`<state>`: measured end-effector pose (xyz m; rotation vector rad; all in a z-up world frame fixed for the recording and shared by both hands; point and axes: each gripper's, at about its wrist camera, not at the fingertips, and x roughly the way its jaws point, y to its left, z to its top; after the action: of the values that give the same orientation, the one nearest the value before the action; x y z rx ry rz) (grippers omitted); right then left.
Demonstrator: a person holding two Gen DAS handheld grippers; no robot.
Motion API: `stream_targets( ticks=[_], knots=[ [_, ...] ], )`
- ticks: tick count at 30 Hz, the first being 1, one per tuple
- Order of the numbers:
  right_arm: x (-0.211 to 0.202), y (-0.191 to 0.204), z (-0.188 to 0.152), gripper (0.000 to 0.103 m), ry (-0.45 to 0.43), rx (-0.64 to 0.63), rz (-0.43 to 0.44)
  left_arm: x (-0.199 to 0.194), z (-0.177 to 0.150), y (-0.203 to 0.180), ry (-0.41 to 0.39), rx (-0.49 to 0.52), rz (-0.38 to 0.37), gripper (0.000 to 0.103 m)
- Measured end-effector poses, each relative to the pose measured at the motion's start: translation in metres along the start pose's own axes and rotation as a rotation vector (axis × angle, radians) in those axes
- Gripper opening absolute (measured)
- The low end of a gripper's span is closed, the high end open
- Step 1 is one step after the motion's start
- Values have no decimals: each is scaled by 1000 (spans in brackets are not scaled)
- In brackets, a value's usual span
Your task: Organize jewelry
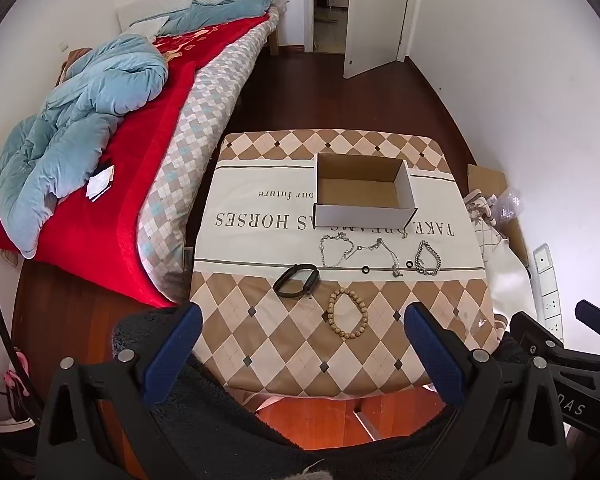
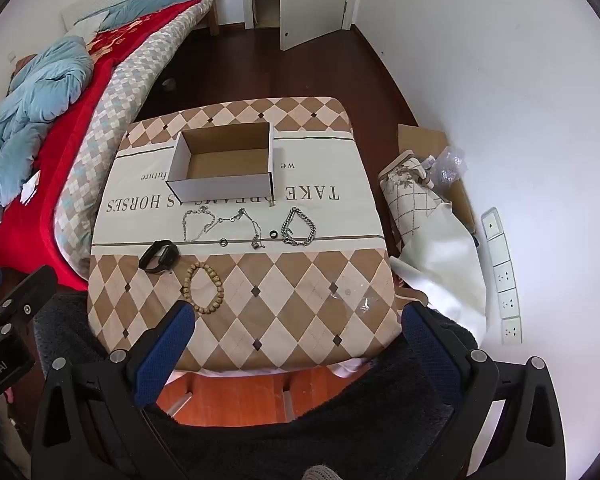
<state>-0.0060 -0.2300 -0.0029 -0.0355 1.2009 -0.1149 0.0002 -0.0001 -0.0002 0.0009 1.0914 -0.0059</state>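
An open, empty cardboard box [image 1: 364, 196] [image 2: 224, 168] stands on the cloth-covered table [image 1: 284, 344] [image 2: 300, 304]. In front of it lie a thin silver chain [image 1: 335, 249] [image 2: 196, 222], a second chain with a pendant [image 1: 388, 254] [image 2: 252, 226], a thick silver chain bracelet [image 1: 428, 259] [image 2: 300, 228], two small black rings [image 1: 366, 270] [image 2: 274, 234], a black wristband [image 1: 297, 280] [image 2: 159, 256] and a wooden bead bracelet [image 1: 347, 314] [image 2: 204, 288]. My left gripper [image 1: 302, 320] and right gripper [image 2: 298, 318] are both open and empty, held back above the table's near edge.
A bed [image 1: 112, 152] with a red blanket and blue quilt runs along the left. Folded cloth, cardboard and a plastic bag [image 2: 432, 196] lie on the floor to the right, by a white power strip [image 2: 504, 276]. The white door [image 1: 376, 12] stands open at the back.
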Motion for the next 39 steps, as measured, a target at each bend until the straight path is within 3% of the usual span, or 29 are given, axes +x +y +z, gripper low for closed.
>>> stream_targets(
  ticks=[39],
  knots=[
    [-6, -9, 4, 103, -4, 3, -13, -3, 2, -14, -3, 12, -17, 103]
  ],
)
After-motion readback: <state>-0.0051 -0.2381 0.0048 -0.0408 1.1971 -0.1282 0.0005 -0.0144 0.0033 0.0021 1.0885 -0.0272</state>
